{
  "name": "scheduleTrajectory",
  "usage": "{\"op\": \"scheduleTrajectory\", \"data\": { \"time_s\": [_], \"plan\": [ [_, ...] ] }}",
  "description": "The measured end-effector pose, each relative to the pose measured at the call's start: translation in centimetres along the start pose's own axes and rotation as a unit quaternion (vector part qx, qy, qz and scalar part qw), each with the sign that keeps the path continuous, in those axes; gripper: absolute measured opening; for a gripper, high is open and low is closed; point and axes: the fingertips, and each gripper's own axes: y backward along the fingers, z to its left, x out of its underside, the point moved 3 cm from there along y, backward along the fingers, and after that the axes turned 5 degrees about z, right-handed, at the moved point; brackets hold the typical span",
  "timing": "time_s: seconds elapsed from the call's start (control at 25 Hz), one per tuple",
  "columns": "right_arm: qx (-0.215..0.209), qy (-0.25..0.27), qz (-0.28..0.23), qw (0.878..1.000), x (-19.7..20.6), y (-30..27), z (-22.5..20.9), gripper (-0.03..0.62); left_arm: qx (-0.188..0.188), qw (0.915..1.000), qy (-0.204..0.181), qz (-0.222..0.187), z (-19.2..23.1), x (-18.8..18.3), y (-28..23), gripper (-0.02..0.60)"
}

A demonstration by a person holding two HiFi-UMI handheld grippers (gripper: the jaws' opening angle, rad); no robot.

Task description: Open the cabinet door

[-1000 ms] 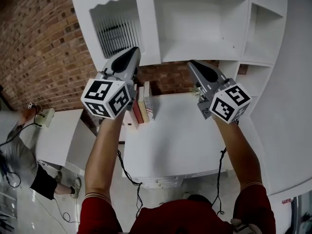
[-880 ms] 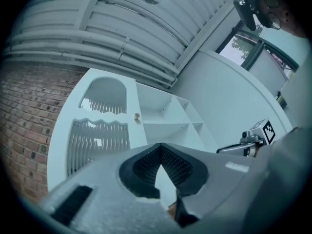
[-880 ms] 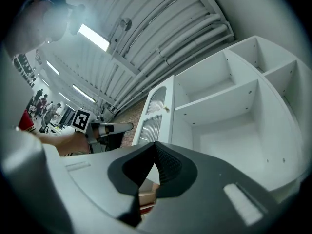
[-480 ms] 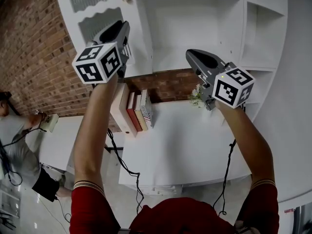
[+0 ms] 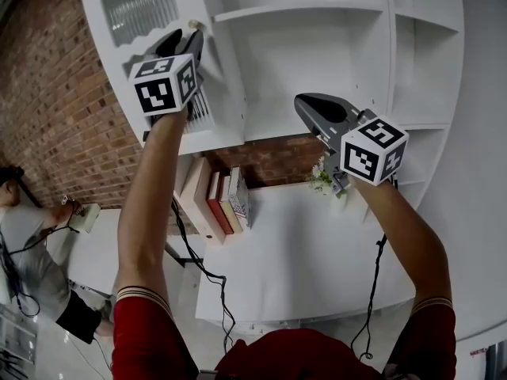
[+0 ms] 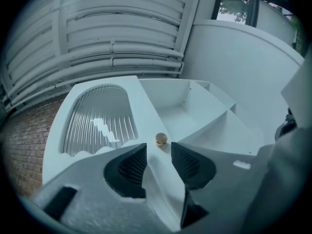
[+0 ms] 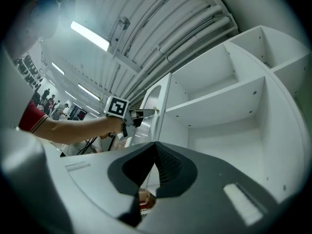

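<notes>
The white cabinet door (image 5: 162,62) has a ribbed glass pane (image 6: 100,123) and a small brass knob (image 6: 161,140) near its right edge. My left gripper (image 6: 159,150) is raised to the knob (image 5: 194,25). Its jaws are opening, and the knob sits just past the fingertips with nothing between the pads. In the head view the left gripper (image 5: 188,44) points up at the door's edge. My right gripper (image 5: 305,105) hangs in front of the open shelves, apart from the door. Its jaws (image 7: 155,147) are shut on nothing. The right gripper view also shows the left gripper (image 7: 145,113) at the door.
Open white shelves (image 5: 317,62) fill the cabinet right of the door. Below stands a white desk (image 5: 301,252) with a row of books (image 5: 223,200) and a small plant (image 5: 321,176). A brick wall (image 5: 55,109) lies left, where a person (image 5: 24,275) stands.
My left gripper rose from desk height up to the door's knob, and its jaws went from shut to open. The right gripper lifted a little and stayed shut.
</notes>
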Motion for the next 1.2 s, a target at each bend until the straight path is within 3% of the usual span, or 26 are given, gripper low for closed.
{"op": "scheduleTrajectory", "data": {
  "time_s": [0.24,0.6,1.2],
  "plan": [
    [0.008,0.001,0.008,1.000,0.5,0.8,-1.0,0.012,-0.012,0.9992,-0.037,-0.001,-0.1,-1.0,-1.8,0.144],
    [0.018,-0.013,0.006,1.000,1.0,1.8,-2.1,0.012,-0.022,0.9990,-0.038,0.000,0.0,-1.6,-2.5,0.087],
    [0.002,-0.062,-0.013,0.998,2.5,1.2,0.1,0.012,0.038,0.9988,0.000,-0.032,0.3,-3.7,4.2,0.077]
  ]
}}
